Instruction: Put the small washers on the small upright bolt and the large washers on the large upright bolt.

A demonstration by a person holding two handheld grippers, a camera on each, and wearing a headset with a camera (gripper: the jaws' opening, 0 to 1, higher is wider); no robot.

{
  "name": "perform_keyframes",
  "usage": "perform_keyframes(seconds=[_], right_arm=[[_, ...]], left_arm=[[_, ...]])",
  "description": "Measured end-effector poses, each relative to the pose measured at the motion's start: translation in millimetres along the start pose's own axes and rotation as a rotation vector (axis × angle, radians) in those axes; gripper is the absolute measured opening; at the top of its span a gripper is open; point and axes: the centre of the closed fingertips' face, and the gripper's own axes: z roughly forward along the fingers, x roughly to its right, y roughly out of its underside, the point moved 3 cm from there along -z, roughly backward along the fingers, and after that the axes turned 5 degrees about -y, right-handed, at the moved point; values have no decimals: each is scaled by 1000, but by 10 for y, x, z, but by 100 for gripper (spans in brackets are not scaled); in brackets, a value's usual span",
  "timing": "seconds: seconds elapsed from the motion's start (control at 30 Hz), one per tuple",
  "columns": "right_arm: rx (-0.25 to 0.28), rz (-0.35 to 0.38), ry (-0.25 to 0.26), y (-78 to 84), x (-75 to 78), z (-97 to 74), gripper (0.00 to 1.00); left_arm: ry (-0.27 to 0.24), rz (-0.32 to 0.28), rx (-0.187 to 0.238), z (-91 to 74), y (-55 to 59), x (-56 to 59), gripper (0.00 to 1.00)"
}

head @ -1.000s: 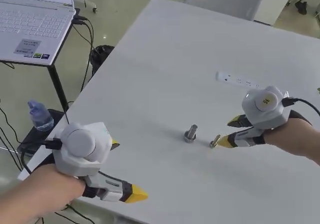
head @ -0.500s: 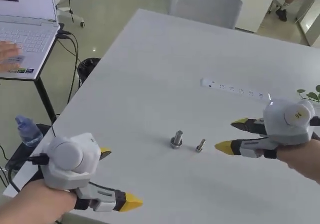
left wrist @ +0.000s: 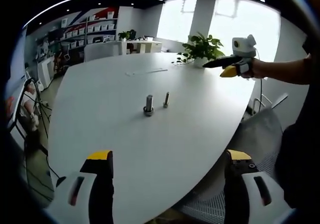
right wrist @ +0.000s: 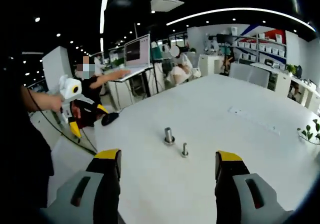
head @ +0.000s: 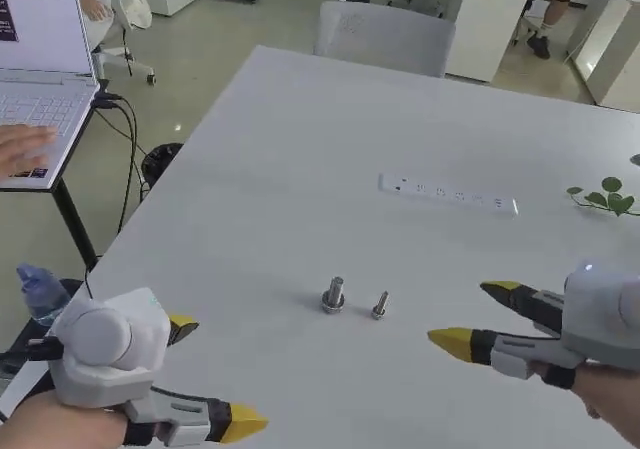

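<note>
The right gripper (head: 460, 313) has drawn back from the bolts. A second ago its tips were just beside the small bolt (head: 380, 305); now they hang well apart from it, to the right. The left gripper (head: 226, 373) has stayed by the near left edge of the table (head: 300, 149).

The two bolts stand upright on the bare white top, near the middle of its near half. The large bolt (head: 333, 295) is on the left and the small one just beside it on the right, not touching. The left gripper view has the large bolt (left wrist: 149, 105) and small bolt (left wrist: 166, 100) ahead of its own gripper (left wrist: 169, 156), whose jaws are spread wide. The right gripper (left wrist: 215, 69) shows there too, held in the air above the table's far side. In the right gripper view that gripper (right wrist: 167, 155) also has its jaws wide apart, with the large bolt (right wrist: 169, 135) and small bolt (right wrist: 184, 149) in front. The left gripper (right wrist: 87, 119) is off to the left there, past the table edge.

Farther back on the table lies a power strip (head: 447, 194), with plant leaves (head: 605, 197) at the right edge. A chair (head: 380, 37) stands at the far end. Left of the table is a laptop (head: 30, 69) with a hand (head: 25, 149) on it, and a bottle (head: 40, 291) lower down.
</note>
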Motion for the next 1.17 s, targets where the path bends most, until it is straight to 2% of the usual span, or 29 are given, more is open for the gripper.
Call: perform_keyframes(seconds=[0.1, 0.17, 0.27, 0.4, 0.47, 0.57, 0.73, 0.87, 1.0, 1.07, 1.17], right_arm=[[6, 12, 10, 102, -13, -86, 82], [30, 30, 20, 159, -6, -154, 86], [37, 36, 28, 276, -59, -229, 91], [44, 48, 26, 430, -125, -299, 96], [30, 35, 32, 520, -140, -324, 99], [25, 60, 30, 647, -173, -387, 100], [36, 93, 39, 823, -265, -467, 100], [28, 112, 42, 946, -283, -512, 100], [32, 129, 48, 972, -265, -554, 100], [26, 124, 52, 983, -256, -583, 100], [39, 137, 59, 991, -230, -647, 100]], left_arm=[[-8, -14, 7, -23, 18, 16, 93], [-16, -21, 17, -45, 22, 40, 93], [0, -70, 51, -61, 22, 114, 94], [9, -73, 53, -53, 67, 189, 96], [10, -79, 60, -45, 98, 225, 97], [9, -73, 76, -45, 111, 287, 99], [7, -78, 93, -41, 110, 308, 99], [15, -106, 120, -54, 55, 314, 99], [14, -136, 134, -46, 34, 278, 98], [31, -192, 158, -38, -4, 282, 97], [20, -174, 154, -43, -13, 265, 97]])
